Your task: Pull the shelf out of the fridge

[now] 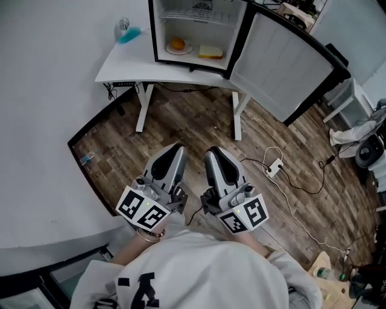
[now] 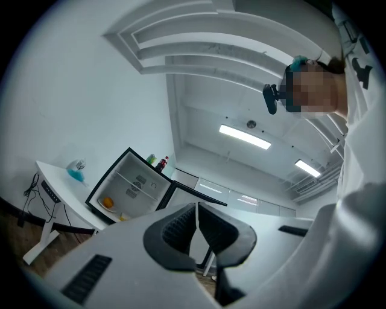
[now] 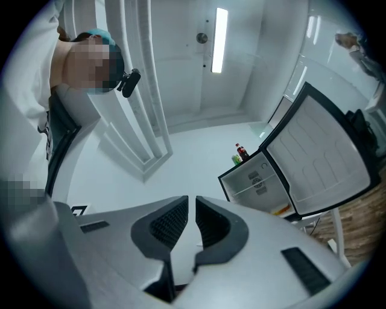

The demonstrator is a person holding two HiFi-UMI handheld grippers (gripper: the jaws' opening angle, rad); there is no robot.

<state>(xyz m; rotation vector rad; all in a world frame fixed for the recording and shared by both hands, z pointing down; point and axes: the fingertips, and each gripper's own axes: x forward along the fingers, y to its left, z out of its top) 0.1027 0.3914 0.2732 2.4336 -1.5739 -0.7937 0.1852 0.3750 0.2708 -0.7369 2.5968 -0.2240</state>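
Grippers sit low in the head view, side by side over a brown wood-plank floor point(image 1: 193, 130). The left gripper point(image 1: 173, 156) and right gripper point(image 1: 216, 160) both have their jaws clenched together on nothing, well apart from the fridge. Farther off, at upper centre, a white table point(image 1: 120, 71) carries a small white fridge with a black frame point(image 1: 153, 30), its door point(image 1: 283, 60) swung open toward upper right. A white wire shelf point(image 1: 194, 15) lies across the upper part of the fridge cavity, fully seated. Below it are a white plate with a round orange item point(image 1: 178, 45) and, just beside it, a pale yellow slab point(image 1: 210, 52). A blue-and-clear bottle point(image 1: 126, 31) is on the table left of the fridge.
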